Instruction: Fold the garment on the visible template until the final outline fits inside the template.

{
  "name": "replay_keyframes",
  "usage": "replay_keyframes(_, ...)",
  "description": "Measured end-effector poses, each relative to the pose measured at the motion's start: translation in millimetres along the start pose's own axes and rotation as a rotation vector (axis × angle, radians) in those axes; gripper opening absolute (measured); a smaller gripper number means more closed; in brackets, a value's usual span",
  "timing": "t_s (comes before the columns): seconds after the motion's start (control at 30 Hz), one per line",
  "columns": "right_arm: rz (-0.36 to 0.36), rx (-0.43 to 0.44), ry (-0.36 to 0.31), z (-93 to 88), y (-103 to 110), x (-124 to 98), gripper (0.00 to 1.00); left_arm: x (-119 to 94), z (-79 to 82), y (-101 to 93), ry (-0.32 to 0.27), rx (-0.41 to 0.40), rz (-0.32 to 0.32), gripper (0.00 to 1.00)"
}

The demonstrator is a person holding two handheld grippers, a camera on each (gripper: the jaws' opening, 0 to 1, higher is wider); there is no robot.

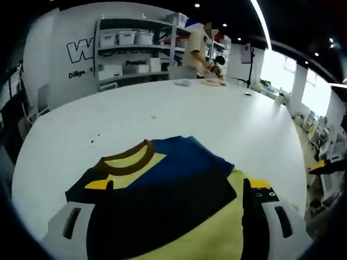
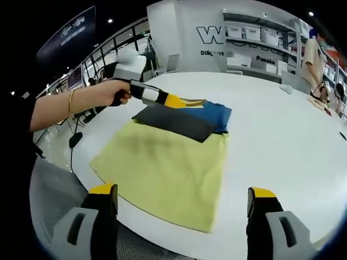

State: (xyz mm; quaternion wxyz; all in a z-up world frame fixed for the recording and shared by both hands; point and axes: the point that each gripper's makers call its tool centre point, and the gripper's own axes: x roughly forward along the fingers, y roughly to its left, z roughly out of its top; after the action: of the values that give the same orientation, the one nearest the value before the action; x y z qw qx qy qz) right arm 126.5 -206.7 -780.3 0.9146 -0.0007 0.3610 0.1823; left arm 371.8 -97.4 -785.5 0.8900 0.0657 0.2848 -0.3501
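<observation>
Right gripper (image 2: 181,208) above yellow template (image 2: 162,168)

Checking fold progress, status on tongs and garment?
Left tongs at the garment's edge, grip unclear. Right tongs open, hanging over the yellow template. Garment folded, lying on the template's far part. Nothing in the way.

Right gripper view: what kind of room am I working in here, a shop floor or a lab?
Probably a lab or workshop rather than a home. A large white table holds the yellow template and the folded garment; shelves of white storage bins line a lettered wall, and another person works at the table's far side.
</observation>
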Motion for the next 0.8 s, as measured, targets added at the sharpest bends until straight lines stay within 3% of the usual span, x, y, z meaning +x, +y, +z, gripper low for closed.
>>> replay_keyframes(0.1, 0.003, -0.001, -0.002, 1.0, 1.3, 0.5, 0.99, -3.9, -3.2, 4.2, 0.001, -0.017, -0.002, 0.99)
replay_keyframes(0.57, 0.032, -0.022, 0.017, -0.5, 9.5, 8.8, 0.99, -49.1, -35.5, 82.6, 0.052, 0.030, 0.133, 0.99)
replay_keyframes(0.8, 0.037, -0.028, 0.022, -1.5, 10.4, 9.8, 0.99, -64.0, -55.1, 106.9, 0.083, 0.029, 0.169, 0.99)
